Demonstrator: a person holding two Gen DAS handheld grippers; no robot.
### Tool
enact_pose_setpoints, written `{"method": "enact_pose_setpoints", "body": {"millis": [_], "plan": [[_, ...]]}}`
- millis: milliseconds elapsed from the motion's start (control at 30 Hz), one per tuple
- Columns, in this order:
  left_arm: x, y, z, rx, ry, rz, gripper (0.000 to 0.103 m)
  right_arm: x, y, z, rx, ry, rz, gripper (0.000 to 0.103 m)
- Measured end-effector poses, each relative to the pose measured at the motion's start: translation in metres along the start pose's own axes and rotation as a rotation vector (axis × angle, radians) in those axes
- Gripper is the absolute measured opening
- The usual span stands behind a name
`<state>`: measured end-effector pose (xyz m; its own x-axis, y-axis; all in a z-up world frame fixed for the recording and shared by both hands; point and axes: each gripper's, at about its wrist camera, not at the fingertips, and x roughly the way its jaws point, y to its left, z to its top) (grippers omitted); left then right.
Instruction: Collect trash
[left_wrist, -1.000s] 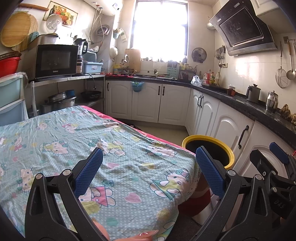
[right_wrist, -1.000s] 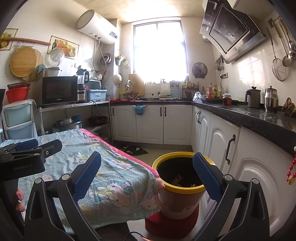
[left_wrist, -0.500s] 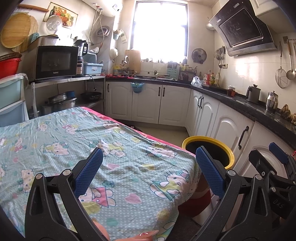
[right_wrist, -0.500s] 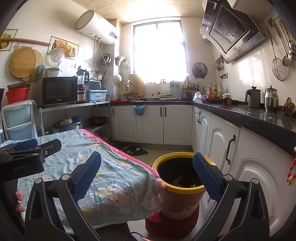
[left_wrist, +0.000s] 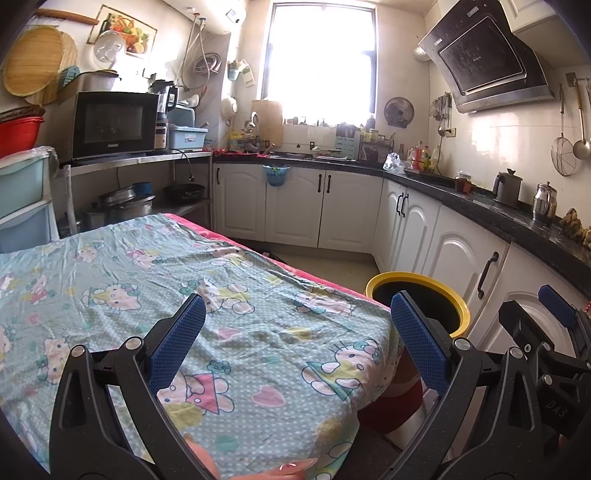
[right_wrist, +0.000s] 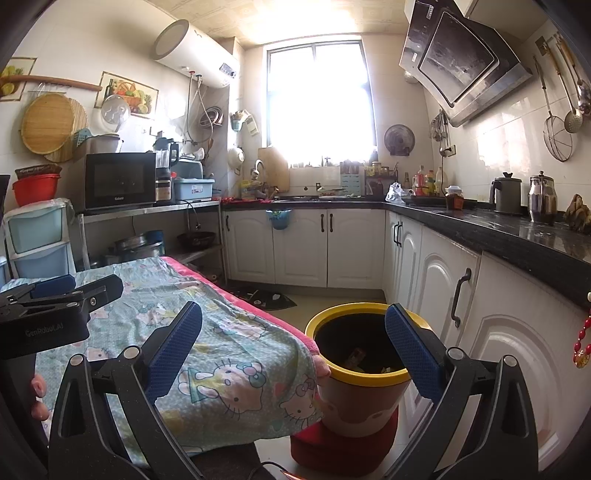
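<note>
Both my left tool (left_wrist: 295, 332) and right tool (right_wrist: 293, 338) hang spread and empty, the cartoon-print cloth-covered table (left_wrist: 147, 280) shows no trash, scraps lie in the yellow-rimmed round bin (right_wrist: 360, 384) off its right corner, so I judge collecting finished, or next needs finding trash.

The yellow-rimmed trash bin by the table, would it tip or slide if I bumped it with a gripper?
The trash bin looks tall and tapers toward its bottom, so a push near the rim might tip it. It seems only lightly filled, probably light. It appears to sit on a red base, which may steady it.
</note>
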<state>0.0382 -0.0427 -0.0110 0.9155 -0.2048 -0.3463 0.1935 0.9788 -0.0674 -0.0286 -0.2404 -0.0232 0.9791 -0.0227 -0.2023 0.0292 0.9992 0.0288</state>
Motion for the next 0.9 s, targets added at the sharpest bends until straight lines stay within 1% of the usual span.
{"method": "enact_pose_setpoints", "body": {"millis": [900], "plan": [[0.001, -0.0006, -0.0008, 0.004, 0.0, 0.0, 0.092, 0.0007, -0.0009, 0.0005, 0.003, 0.001, 0.001, 0.097]]}}
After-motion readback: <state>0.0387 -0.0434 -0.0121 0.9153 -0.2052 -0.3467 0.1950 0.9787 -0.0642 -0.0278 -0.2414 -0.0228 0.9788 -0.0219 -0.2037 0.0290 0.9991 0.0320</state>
